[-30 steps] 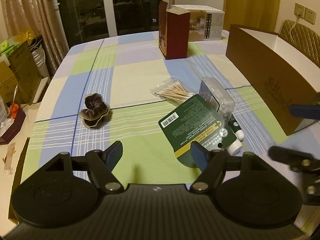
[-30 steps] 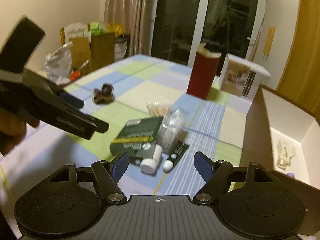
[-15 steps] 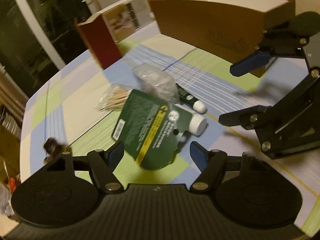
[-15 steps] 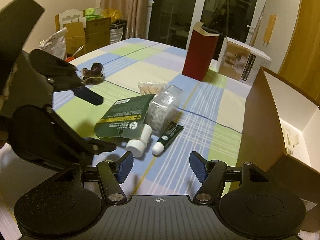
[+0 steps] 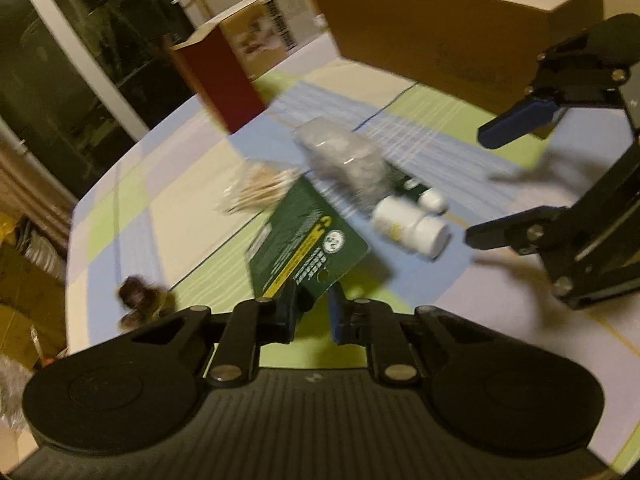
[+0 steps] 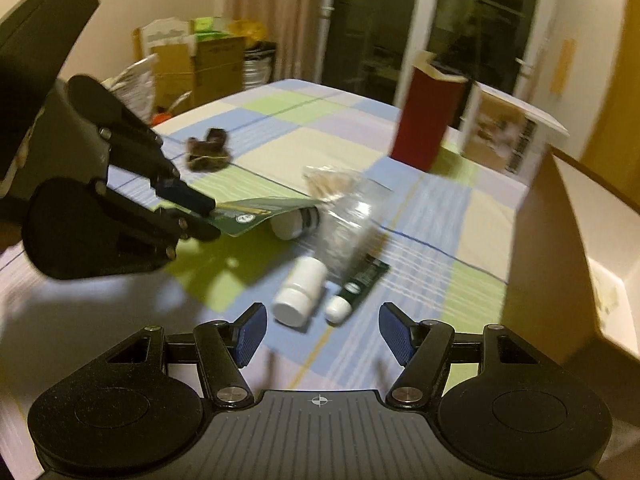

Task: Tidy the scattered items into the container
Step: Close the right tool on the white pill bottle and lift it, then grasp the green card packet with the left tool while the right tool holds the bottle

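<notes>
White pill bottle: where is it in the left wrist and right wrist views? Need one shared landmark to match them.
Left wrist: white pill bottle lies right of centre, on its side, just right of the green card.
Right wrist: low centre, cap toward the camera, beside the small dark tube.
Shared landmark: the red carton standing upright at the far side of the table.

home dining room: checked tablecloth [image 6: 280, 152], curtains [image 6: 272, 12]
</notes>
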The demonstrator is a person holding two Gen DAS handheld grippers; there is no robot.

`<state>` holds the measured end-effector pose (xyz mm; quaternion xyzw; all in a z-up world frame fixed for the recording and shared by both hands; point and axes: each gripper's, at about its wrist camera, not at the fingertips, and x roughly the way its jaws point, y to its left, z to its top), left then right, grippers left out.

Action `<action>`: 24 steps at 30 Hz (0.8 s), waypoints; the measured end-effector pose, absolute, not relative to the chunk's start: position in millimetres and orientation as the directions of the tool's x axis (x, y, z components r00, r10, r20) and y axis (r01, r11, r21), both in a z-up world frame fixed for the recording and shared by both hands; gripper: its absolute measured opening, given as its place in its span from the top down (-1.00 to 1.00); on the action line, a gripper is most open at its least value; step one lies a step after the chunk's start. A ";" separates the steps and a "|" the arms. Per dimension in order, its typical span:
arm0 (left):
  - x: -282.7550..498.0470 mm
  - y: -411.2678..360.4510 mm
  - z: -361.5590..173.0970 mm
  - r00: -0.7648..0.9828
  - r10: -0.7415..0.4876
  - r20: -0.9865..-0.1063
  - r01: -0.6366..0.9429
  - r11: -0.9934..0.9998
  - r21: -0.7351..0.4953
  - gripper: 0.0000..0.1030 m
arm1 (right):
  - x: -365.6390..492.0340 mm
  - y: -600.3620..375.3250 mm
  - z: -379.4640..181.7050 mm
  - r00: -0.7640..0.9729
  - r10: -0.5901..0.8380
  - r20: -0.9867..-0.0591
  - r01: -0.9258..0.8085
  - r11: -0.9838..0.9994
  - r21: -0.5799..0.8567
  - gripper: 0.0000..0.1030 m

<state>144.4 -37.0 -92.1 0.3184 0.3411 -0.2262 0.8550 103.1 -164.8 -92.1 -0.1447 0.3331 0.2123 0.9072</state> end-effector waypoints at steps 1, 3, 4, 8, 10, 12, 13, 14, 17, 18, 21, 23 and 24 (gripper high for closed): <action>145.4 -32.4 -91.5 0.669 -0.153 -0.728 0.592 0.702 0.397 0.75 | 104.7 -162.1 -92.4 0.681 0.302 -0.667 -0.507 0.852 -0.132 -0.34; 148.6 -22.7 -90.7 0.672 -0.119 -0.731 0.567 0.719 0.403 0.75 | 108.0 -156.4 -94.2 0.668 0.322 -0.671 -0.560 0.812 -0.167 -0.34; 150.2 -17.7 -90.5 0.671 -0.101 -0.734 0.553 0.727 0.406 0.73 | 110.0 -153.6 -95.5 0.662 0.328 -0.674 -0.584 0.789 -0.190 -0.34; 156.4 0.9 -89.1 0.652 -0.070 -0.755 0.508 0.780 0.366 0.65 | 123.0 -144.9 -103.2 0.624 0.338 -0.704 -0.667 0.700 -0.255 -0.34; 158.3 6.2 -87.0 0.647 -0.082 -0.758 0.493 0.804 0.333 0.64 | 130.8 -141.4 -107.2 0.606 0.339 -0.720 -0.693 0.669 -0.268 -0.34; 159.0 8.0 -84.6 0.649 -0.100 -0.754 0.487 0.816 0.311 0.64 | 137.4 -138.7 -111.2 0.587 0.341 -0.734 -0.712 0.648 -0.269 -0.34; 159.0 8.2 -84.0 0.650 -0.108 -0.752 0.486 0.820 0.302 0.62 | 139.9 -136.6 -113.3 0.579 0.340 -0.741 -0.721 0.638 -0.270 -0.34; 158.2 8.1 -84.1 0.651 -0.112 -0.751 0.484 0.823 0.297 0.59 | 142.0 -134.4 -115.8 0.571 0.339 -0.748 -0.729 0.628 -0.271 -0.34; 158.9 10.0 -84.1 0.652 -0.119 -0.749 0.475 0.834 0.280 0.59 | 149.2 -130.4 -119.6 0.559 0.347 -0.753 -0.736 0.626 -0.258 -0.34; 160.1 9.5 -84.7 0.651 -0.120 -0.749 0.471 0.838 0.275 0.59 | 151.3 -129.9 -119.7 0.556 0.350 -0.754 -0.736 0.629 -0.251 -0.34; 161.5 11.6 -84.4 0.647 -0.125 -0.752 0.460 0.851 0.254 0.57 | 156.5 -133.0 -118.8 0.533 0.357 -0.767 -0.731 0.650 -0.207 0.06; 162.2 11.7 -84.3 0.647 -0.129 -0.752 0.456 0.855 0.245 0.56 | 158.8 -136.0 -117.4 0.508 0.360 -0.783 -0.718 0.679 -0.154 0.38; 162.2 11.4 -84.2 0.647 -0.131 -0.751 0.456 0.856 0.243 0.56 | 157.6 -137.1 -116.6 0.505 0.357 -0.786 -0.708 0.692 -0.140 0.42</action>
